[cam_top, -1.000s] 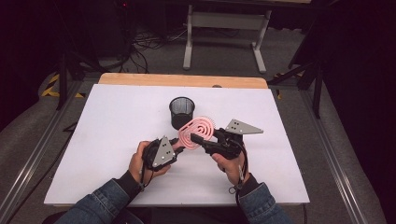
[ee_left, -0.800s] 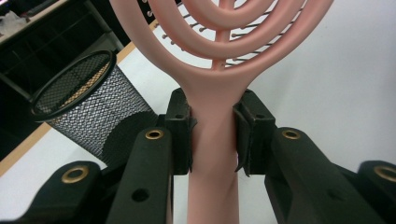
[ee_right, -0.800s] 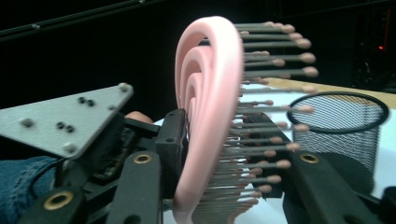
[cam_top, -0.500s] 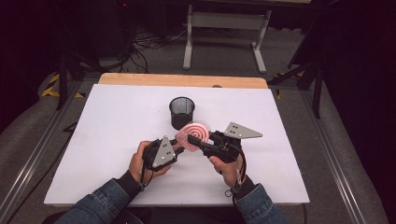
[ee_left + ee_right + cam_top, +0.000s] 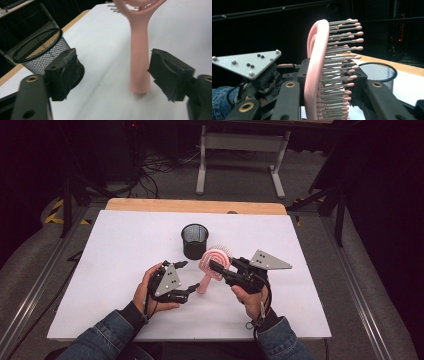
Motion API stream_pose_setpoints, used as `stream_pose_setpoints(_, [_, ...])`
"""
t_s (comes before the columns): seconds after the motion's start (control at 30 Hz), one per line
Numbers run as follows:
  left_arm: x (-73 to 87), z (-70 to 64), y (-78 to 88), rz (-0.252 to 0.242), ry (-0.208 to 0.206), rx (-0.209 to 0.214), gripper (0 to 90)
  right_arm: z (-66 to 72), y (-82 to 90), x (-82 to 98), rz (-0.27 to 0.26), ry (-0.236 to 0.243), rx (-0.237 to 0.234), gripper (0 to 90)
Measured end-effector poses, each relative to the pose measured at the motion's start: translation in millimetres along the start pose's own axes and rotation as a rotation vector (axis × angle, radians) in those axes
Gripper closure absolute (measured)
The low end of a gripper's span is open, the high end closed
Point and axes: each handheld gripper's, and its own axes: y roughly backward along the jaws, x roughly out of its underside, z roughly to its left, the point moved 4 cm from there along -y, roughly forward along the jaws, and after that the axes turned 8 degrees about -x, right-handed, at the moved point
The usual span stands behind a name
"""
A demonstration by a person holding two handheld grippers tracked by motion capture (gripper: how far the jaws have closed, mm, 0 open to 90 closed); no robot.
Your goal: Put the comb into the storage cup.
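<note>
Pink brush [image 5: 215, 261] clamped in your R gripper [image 5: 216, 265]; L gripper [image 5: 191, 277] just opened wide, handle btwn jaws, untouched.

Denim sleeves, black grey-plated claws [image 5: 184, 278]

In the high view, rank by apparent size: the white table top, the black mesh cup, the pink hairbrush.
1. White table top, by far the largest.
2. Pink hairbrush and black mesh cup look close in size; the brush seems slightly longer, but the right gripper covers part of its head, so I would not rank them.
</note>
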Motion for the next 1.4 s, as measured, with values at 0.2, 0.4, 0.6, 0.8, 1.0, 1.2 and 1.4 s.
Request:
stream_pose_setpoints(0.2, [6.5, 13.5, 18.8, -0.017, 0.014, 0.023, 11.0, -4.1, 7.5, -4.3, -0.002, 0.014, 0.041, 63.0])
stream_pose_setpoints(0.4, [29.3, 29.0, 50.3, -0.014, 0.034, 0.027, 5.2, -5.8, 14.6, -11.5, -0.009, 0.039, 0.078, 63.0])
stream_pose_setpoints(0.6, [50.2, 43.9, 74.4, -0.008, 0.082, 0.011, 4.5, -9.7, 19.7, -22.1, -0.022, 0.071, 0.119, 63.0])
stream_pose_setpoints(0.8, [61.4, 51.6, 86.0, 0.002, 0.103, 0.002, 4.4, -15.4, 21.9, -33.0, -0.03, 0.088, 0.141, 63.0])
stream_pose_setpoints(1.0, [68.6, 56.5, 94.5, 0.003, 0.114, -0.019, 4.3, -19.9, 25.7, -43.0, -0.046, 0.102, 0.157, 63.1])
stream_pose_setpoints(1.2, [76.2, 60.8, 101.5, -0.014, 0.152, -0.023, 5.0, -25.4, 25.8, -52.7, -0.061, 0.11, 0.174, 63.0])
stream_pose_setpoints(1.4, [77.0, 60.7, 101.2, -0.012, 0.148, -0.016, 5.0, -32.4, 20.9, -62.5, -0.074, 0.121, 0.191, 63.0])
